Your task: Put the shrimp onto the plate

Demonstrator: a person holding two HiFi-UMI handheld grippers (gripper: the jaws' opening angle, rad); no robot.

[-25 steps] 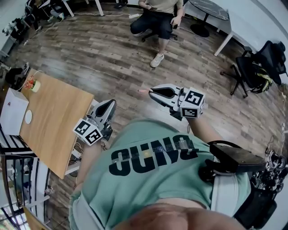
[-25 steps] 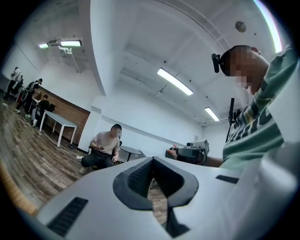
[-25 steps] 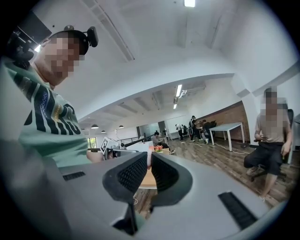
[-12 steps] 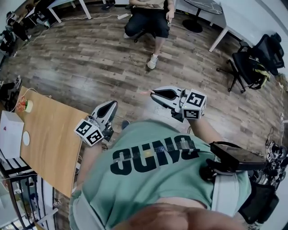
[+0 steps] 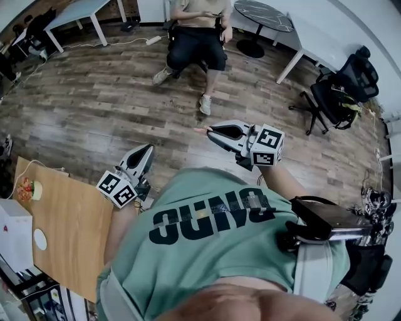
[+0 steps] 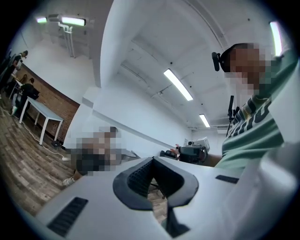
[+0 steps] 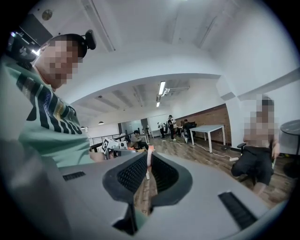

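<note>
A thin pink-and-white shrimp [image 7: 149, 157] stands pinched between the pads of my right gripper [image 7: 149, 166], which is shut on it. In the head view the shrimp [image 5: 200, 130] pokes out of the right gripper [image 5: 210, 131], held level in front of my chest over the wooden floor. My left gripper [image 5: 147, 149] hangs lower left, near the corner of the wooden table [image 5: 75, 232]; its jaws meet at the tips with nothing between them [image 6: 152, 158]. A small white round dish [image 5: 40, 239] lies on that table, far left of both grippers.
A white box [image 5: 12, 226] and a little pot of red flowers [image 5: 28, 189] also sit on the table. A person sits on a chair [image 5: 194, 37] ahead. A black office chair [image 5: 335, 94], white desks and a dark round table [image 5: 263, 12] stand at the back right.
The whole view has swung: the table slid down and left in the head view, the seated person shifted left. Both grippers kept their pose before my chest; the shrimp stays gripped.
</note>
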